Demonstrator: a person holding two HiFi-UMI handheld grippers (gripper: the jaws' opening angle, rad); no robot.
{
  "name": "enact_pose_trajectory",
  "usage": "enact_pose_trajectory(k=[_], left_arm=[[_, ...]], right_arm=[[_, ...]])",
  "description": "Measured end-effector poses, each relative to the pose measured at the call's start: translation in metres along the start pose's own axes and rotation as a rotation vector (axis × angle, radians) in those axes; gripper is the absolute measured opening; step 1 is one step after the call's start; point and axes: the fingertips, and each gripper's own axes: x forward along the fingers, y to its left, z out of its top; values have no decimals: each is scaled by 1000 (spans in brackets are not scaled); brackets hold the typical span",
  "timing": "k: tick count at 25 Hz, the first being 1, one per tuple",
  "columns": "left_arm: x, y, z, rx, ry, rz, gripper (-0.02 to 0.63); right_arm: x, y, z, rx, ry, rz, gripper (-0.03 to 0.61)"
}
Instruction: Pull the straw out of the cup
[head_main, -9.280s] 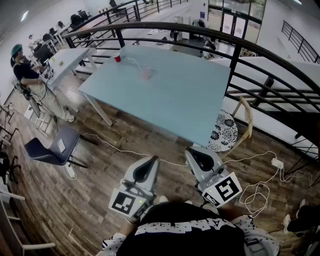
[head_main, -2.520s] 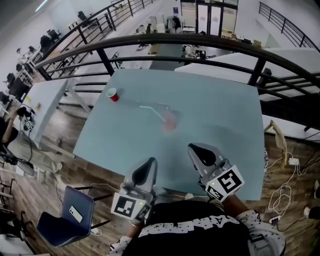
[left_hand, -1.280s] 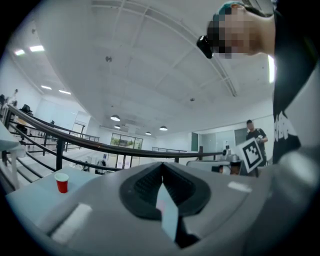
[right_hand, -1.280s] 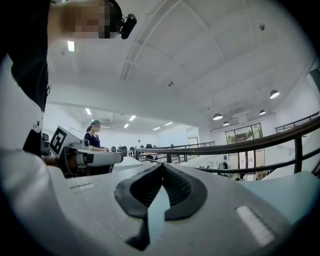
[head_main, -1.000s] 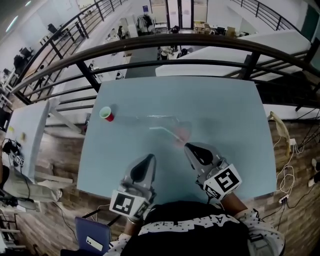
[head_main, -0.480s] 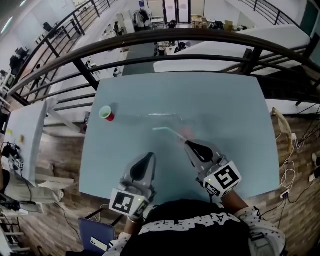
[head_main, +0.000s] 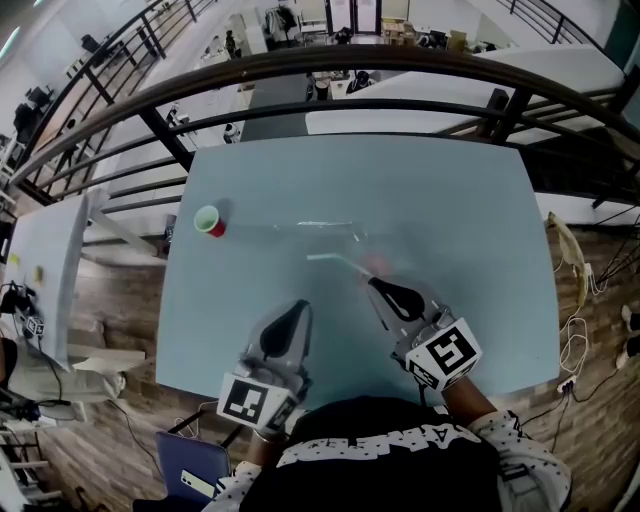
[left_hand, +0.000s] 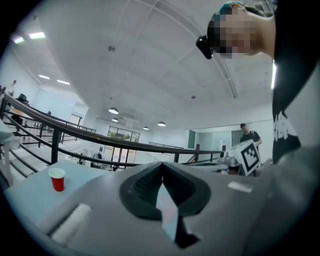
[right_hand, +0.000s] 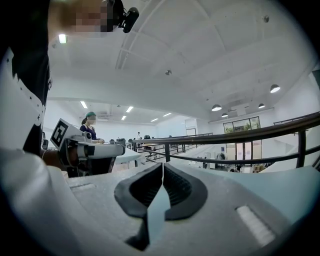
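Stage: we judge this to be the approach; no part of the pull has begun.
Straw (head_main: 335, 263): white, still seated in the clear cup (head_main: 377, 267), with its free end leaning out to the left over the tabletop (head_main: 450, 210).
Clear cup: upright near the middle of the tabletop, pinkish toward the base (we cannot tell a drink from tinted plastic).
Right tool (head_main: 374, 285): its tip is just beside the near side of the clear cup, and we cannot tell whether they touch. Its own view shows the jaws clenched tip to tip with nothing between them.
Left tool (head_main: 298, 308): low over the near part of the tabletop, apart from cup and straw, jaws pressed together and empty.
Red cup (head_main: 208, 220): at the far left of the tabletop, well apart from the clear cup; we take it to play no part.
Done: nothing we can see, since neither tool grips the straw.
Left to do: as we read it, a tool must part its jaws, close on the straw and draw it clear of the rim. The other tool may need to steady the cup.
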Motion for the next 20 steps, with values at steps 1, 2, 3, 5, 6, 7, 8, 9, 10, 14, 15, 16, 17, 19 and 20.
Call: enact_pose_trajectory(k=[1, 2, 3, 5, 6, 7, 8, 9, 10, 14, 15, 16, 17, 19, 20], left_arm=[[1, 2, -1, -2, 1, 1, -11], [3, 3, -1, -3, 2, 1, -11], [4, 4, -1, -2, 3, 0, -11], [6, 3, -1, -3, 4, -3, -11], [6, 3, -2, -5, 6, -3, -11], [6, 2, -3, -7, 8, -4, -11], [7, 3, -4, -9, 9, -3, -11], [7, 3, -5, -10, 10, -2, -11], [7, 4, -5, -11, 11, 0, -11], [7, 7, -7, -18, 15, 6, -11], [7, 7, -8, -19, 16, 7, -11], [7, 8, -8, -20, 16, 7, -11], [7, 9, -8, -22, 17, 8, -11], [8, 11, -10, -27, 20, 11, -11], [8, 12, -11, -29, 21, 12, -11]], right_arm=[[2, 0, -2, 1, 5, 3, 6], [3, 0, -3, 3, 10, 8, 16], [5, 0, -5, 4, 16, 14, 50], [6, 0, -8, 4, 28, 20, 51], [7, -1, -9, 1, 32, 20, 51], [7, -1, -10, -1, 35, 19, 51], [8, -2, -10, -4, 37, 18, 51], [8, -3, -11, -7, 39, 17, 51], [9, -4, -12, -8, 42, 16, 52], [14, -6, -17, -17, 59, 8, 52], [16, -6, -18, -16, 63, 9, 52], [17, -6, -20, -15, 68, 10, 53], [19, -7, -21, -15, 73, 11, 54], [22, -8, -24, -18, 83, 14, 54], [24, -8, -26, -19, 87, 16, 54]])
